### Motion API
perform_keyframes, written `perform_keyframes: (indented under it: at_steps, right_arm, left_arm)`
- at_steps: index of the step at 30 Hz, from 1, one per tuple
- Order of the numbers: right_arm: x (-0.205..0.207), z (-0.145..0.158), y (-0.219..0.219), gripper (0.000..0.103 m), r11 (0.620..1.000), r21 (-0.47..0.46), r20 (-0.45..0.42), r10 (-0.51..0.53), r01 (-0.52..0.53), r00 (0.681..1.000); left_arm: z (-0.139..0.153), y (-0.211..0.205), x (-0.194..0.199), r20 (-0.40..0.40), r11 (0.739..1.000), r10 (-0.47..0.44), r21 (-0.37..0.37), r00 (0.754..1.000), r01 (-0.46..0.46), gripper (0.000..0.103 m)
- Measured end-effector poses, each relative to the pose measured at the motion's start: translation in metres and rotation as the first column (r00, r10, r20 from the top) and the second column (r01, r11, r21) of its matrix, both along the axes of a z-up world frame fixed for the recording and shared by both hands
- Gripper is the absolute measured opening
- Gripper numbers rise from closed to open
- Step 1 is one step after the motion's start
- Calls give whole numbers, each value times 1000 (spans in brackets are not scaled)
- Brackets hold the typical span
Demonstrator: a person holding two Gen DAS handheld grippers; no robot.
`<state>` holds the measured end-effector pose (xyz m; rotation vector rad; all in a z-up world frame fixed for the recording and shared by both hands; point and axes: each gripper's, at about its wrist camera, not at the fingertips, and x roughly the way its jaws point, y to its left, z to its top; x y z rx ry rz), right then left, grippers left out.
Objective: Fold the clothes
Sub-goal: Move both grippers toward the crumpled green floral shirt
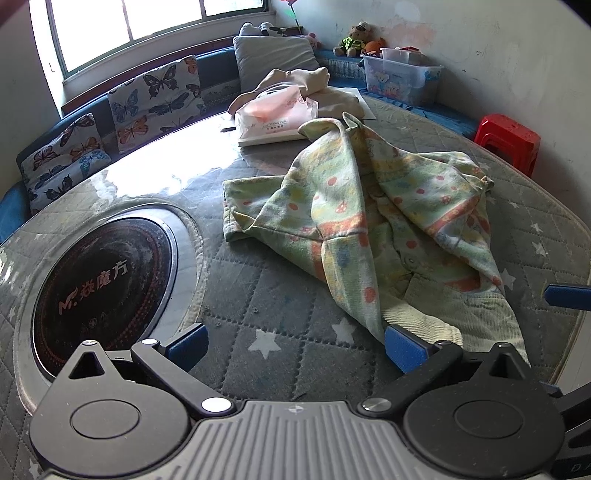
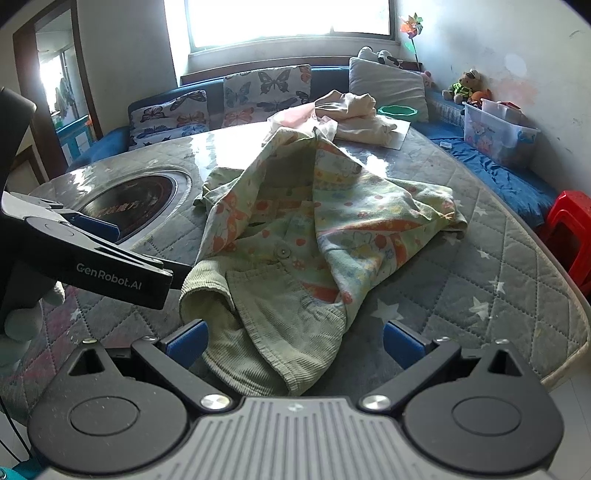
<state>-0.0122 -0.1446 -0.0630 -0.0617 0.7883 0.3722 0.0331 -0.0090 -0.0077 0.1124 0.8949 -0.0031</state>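
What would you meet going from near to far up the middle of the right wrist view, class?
Right tongs, open → green printed garment, crumpled on the quilted table cover → cream garment → grey cushion → window.

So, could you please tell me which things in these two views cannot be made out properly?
- Patterned garment: crumpled in both views, so its own folds hide the sleeves and overall shape.
- Beige garment: in the left wrist view, the pink bag covers its front.
- Bag lettering: too small to read.
- Red stool: cut off by the right wrist view's edge.
- Window: overexposed, nothing visible outside.
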Motion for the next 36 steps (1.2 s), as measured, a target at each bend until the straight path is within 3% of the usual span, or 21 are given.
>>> perform_keyframes:
  at_steps: [36]
  right_arm:
    - [46,4,3,96,1000,9,-7,0,0,1000]
  left_arm:
    - [5,7,36,-36,1000,19,4,999,-18,103]
